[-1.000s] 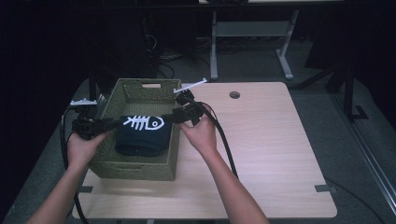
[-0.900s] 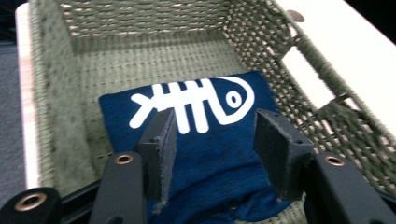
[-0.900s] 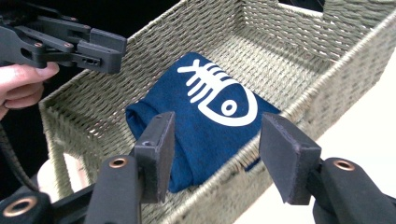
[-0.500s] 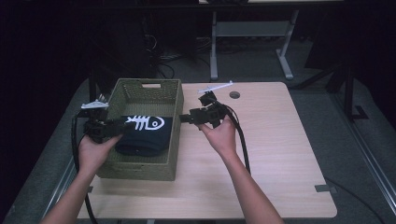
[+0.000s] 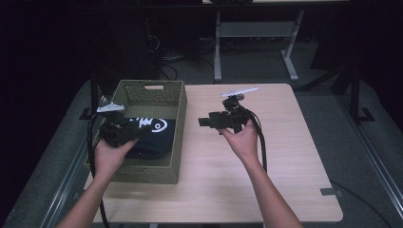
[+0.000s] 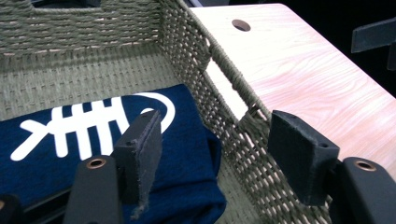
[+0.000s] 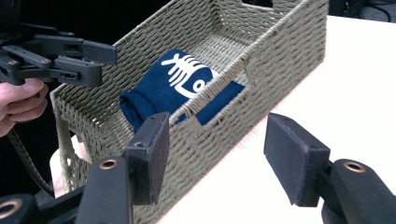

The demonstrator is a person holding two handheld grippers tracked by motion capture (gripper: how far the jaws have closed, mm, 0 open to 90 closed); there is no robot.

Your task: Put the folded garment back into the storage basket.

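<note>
Folded navy cloth (image 5: pixel 151 135) is lying in the basket (image 5: pixel 178 118); both spread, empty claws (image 6: pixel 219 154) (image 7: pixel 219 161) are risking snagging its wicker wall at 9 o'clock.

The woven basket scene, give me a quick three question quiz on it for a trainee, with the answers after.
1. True or false: the folded navy shirt lies inside the woven basket.
2. What white print shows on the shirt: A) star B) fish skeleton C) anchor?
3. Fill in: both the left gripper and the right gripper have their jaws ____.

Key: 1 true. 2 B. 3 open, holding nothing; the right one hangs above the table.
</note>
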